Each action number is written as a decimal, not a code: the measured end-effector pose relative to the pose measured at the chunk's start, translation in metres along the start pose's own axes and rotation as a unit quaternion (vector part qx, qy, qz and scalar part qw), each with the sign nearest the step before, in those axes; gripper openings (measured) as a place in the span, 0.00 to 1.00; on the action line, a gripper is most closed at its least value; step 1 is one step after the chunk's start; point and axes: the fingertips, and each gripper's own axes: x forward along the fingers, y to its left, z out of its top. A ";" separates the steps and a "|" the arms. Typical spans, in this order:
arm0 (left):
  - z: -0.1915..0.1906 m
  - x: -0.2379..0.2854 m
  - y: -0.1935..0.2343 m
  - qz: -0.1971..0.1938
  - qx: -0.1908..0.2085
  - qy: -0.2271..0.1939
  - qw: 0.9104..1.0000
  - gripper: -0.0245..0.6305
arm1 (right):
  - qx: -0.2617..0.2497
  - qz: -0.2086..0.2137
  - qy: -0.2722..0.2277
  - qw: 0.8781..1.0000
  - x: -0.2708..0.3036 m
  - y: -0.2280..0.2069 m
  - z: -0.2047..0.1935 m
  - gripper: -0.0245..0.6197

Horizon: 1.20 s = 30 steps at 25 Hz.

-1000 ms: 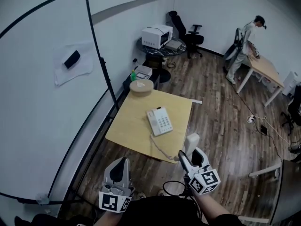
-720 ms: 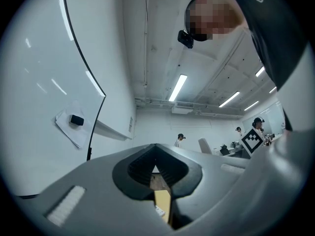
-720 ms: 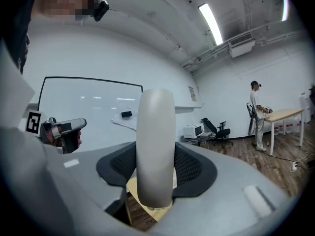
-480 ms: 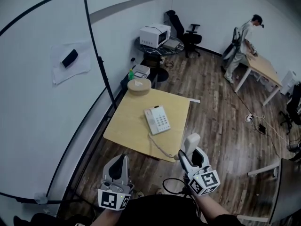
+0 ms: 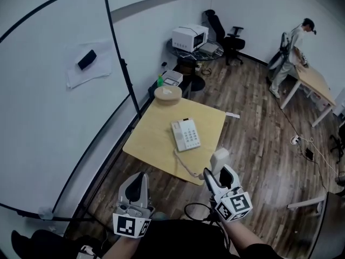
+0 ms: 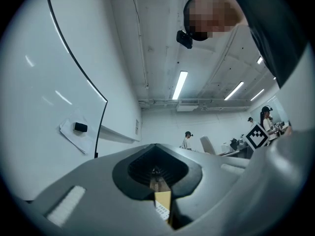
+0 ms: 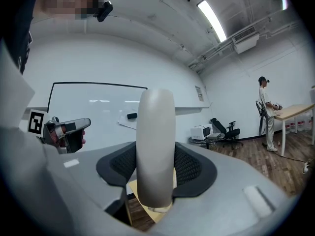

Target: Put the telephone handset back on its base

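Head view, clock from table [image 5: 153, 142] centre: telephone base [image 5: 186, 134] on the table towards 3 o'clock; round container [image 5: 167, 94] on the 12 o'clock corner. Handset [image 5: 219, 158] off the 5 o'clock edge, clamped in right gripper [image 5: 215, 172]; cord [image 5: 185, 162] joins it to the base. Left gripper [image 5: 139, 180] at 6 o'clock, off the table, jaws together. Whiteboard [image 5: 54, 101] at 9 o'clock, microwave [image 5: 190, 38] beyond 12, person [image 5: 291, 50] at desk [image 5: 314, 81] near 2

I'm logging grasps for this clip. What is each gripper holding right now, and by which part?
The right gripper clamps the telephone handset around its middle, both ends sticking out. The left gripper is shut on nothing.
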 end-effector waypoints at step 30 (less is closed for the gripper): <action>-0.085 0.176 0.183 -0.027 -0.039 0.012 0.999 0.04 | -0.006 -0.062 0.101 0.993 0.218 -0.046 -0.046 0.38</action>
